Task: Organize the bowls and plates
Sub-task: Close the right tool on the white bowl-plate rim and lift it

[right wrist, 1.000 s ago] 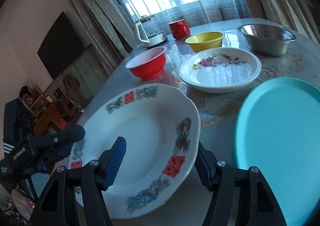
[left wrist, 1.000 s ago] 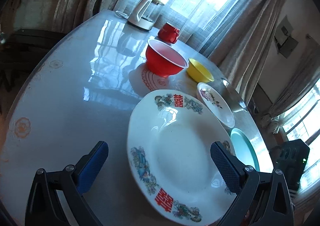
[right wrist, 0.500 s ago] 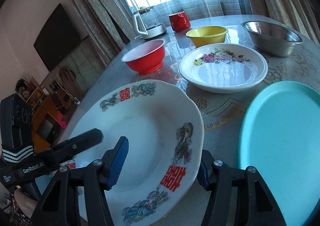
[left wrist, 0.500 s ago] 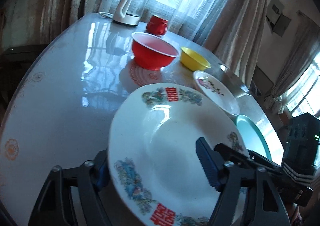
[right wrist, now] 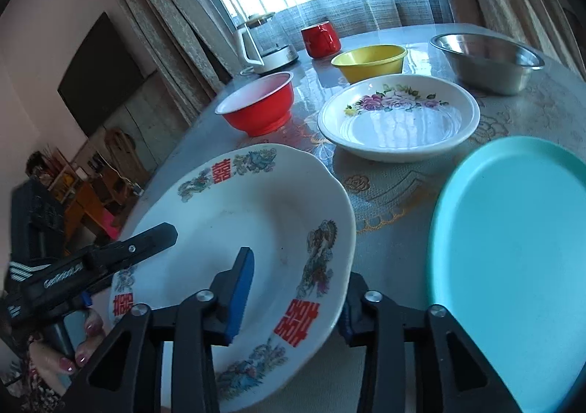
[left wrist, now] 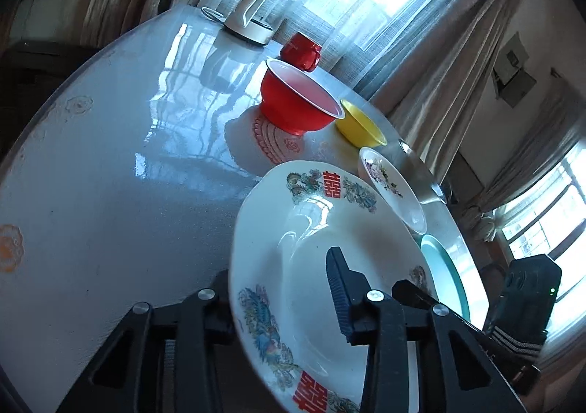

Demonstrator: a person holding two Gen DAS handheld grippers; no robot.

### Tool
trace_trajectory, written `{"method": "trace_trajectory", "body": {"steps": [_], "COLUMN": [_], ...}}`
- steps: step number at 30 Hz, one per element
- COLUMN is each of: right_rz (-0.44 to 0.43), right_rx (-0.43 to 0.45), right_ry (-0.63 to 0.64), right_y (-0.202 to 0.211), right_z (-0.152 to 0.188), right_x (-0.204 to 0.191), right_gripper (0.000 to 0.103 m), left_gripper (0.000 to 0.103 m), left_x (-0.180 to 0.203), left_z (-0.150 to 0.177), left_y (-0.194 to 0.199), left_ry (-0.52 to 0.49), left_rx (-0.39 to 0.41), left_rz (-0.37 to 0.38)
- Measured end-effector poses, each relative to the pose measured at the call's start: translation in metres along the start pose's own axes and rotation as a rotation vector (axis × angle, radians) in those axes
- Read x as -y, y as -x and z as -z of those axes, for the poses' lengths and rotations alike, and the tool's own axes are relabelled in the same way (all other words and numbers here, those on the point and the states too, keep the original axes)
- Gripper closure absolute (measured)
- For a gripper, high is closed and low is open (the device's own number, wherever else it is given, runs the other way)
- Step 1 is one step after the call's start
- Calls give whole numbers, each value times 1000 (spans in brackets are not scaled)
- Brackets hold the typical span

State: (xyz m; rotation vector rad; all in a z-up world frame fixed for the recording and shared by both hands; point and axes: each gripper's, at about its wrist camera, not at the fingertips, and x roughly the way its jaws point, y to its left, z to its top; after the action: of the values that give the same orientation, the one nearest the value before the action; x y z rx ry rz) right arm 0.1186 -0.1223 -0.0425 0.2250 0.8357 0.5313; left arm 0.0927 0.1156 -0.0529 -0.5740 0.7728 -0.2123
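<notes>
A large white plate (left wrist: 311,230) (right wrist: 256,208) with red characters and a painted rim lies on the near part of the round table (left wrist: 110,175). My left gripper (left wrist: 280,266) straddles its left rim. Its jaws are closing, with one finger over the plate's hollow and the other hidden under the rim. On the opposite rim my right gripper (right wrist: 298,270) is closing too, its blue pad inside the plate and the other finger beneath the edge. Each gripper shows in the other's view. Beyond stand a red bowl (right wrist: 260,105), a yellow bowl (right wrist: 370,59) and a floral plate (right wrist: 399,120).
A teal plate (right wrist: 512,248) lies to the right of the large plate. A steel bowl (right wrist: 487,58), a red mug (right wrist: 321,38) and a white kettle (right wrist: 260,43) stand at the far side by the curtained window. A person's hand (right wrist: 62,358) holds the left gripper.
Both pairs of jaws have narrowed onto the large plate's rim. The left gripper went from wide open around the plate to one finger over its hollow. The right one's blue pad moved inward.
</notes>
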Motion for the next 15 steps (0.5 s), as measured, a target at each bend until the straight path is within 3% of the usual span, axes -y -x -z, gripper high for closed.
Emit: {"method": "trace_trajectory", "body": {"steps": [15], "right_rz": [-91], "right_rx": [6], "right_ry": [-12], "right_y": [0], "right_z": [0], "right_x": [1], "right_gripper": [64], "left_gripper": [64], "left_x": [13], "left_z": [2], "left_y": [-5], "left_ry": [-63], "left_rx": [-44], "left_rz": [21]}}
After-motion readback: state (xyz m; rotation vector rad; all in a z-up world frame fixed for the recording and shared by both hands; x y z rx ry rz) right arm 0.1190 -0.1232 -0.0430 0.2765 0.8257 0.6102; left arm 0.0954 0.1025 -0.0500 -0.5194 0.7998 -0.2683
